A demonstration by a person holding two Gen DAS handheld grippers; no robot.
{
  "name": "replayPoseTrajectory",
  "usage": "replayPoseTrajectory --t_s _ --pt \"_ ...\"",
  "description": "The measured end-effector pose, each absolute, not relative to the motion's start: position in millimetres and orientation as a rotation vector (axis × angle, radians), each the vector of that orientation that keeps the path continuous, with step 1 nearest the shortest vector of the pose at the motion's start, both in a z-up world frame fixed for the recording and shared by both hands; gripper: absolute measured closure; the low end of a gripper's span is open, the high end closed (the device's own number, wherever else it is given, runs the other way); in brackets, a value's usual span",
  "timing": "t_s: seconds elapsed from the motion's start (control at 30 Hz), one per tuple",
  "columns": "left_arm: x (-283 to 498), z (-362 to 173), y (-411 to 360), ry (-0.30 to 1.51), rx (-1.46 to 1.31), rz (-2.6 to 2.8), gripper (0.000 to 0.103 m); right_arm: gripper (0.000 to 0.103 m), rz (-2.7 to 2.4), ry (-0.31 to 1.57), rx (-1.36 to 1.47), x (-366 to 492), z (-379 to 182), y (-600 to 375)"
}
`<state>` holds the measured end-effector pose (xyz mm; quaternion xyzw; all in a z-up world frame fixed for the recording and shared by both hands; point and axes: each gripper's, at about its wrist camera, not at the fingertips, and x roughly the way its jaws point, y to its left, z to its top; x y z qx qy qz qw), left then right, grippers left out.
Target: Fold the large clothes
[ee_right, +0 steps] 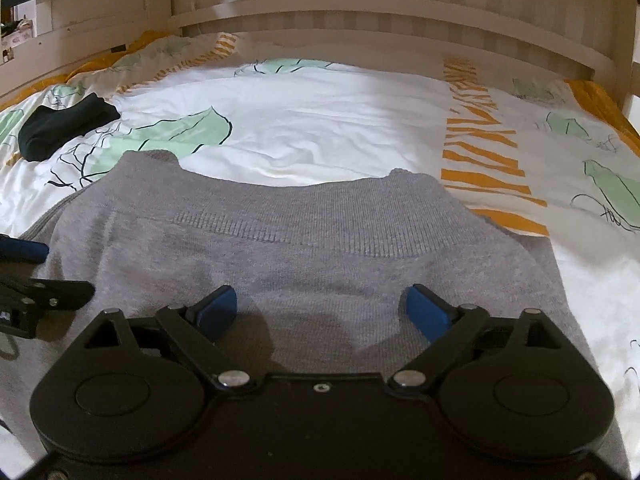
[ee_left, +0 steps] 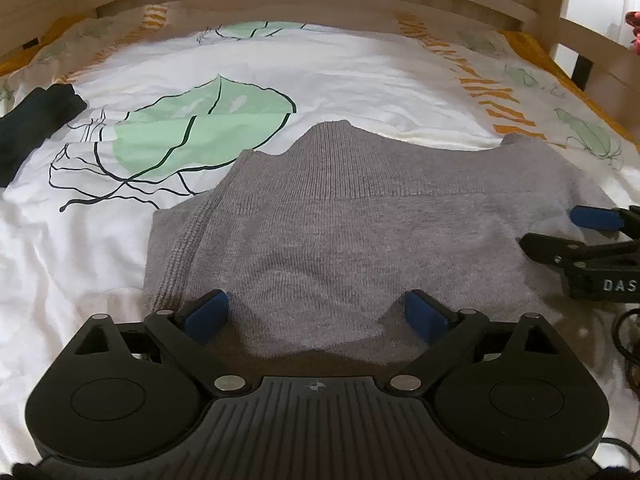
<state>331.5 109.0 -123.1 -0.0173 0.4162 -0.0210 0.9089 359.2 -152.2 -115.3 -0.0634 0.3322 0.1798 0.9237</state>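
On the leaf-printed duvet [ee_left: 280, 64] lay the grey knit sweater [ee_left: 340, 220], spread near the person and partly doubled, its ribbed band running left to right across the middle. Both tools hovered side by side over its near edge, probably so each could take one side of the next fold. Jaws of the left gripper [ee_left: 318, 316] stood wide apart, empty; the right gripper [ee_right: 320, 312] likewise gaped, gripping nothing. A dark folded garment [ee_right: 66, 124] waited far left, seemingly finished
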Motion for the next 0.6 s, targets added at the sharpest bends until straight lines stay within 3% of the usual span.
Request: replayPoseTrajectory --t_s 0.3,0.5,0.6 --pt "265.0 -114.9 113.7 0.855 0.046 -0.079 0.007 0.007 0.448 0.636 -0.077 290.6 -90.9 -167.1" --pt "251.8 -131.0 111.5 0.871 0.088 -0.07 0.006 0.003 0.434 0.728 -0.272 259.5 -121.7 -152.0" --pt "256.6 -133.1 113.5 0.88 0.056 -0.062 0.0 0.002 0.427 0.724 -0.236 259.2 -125.1 -155.0"
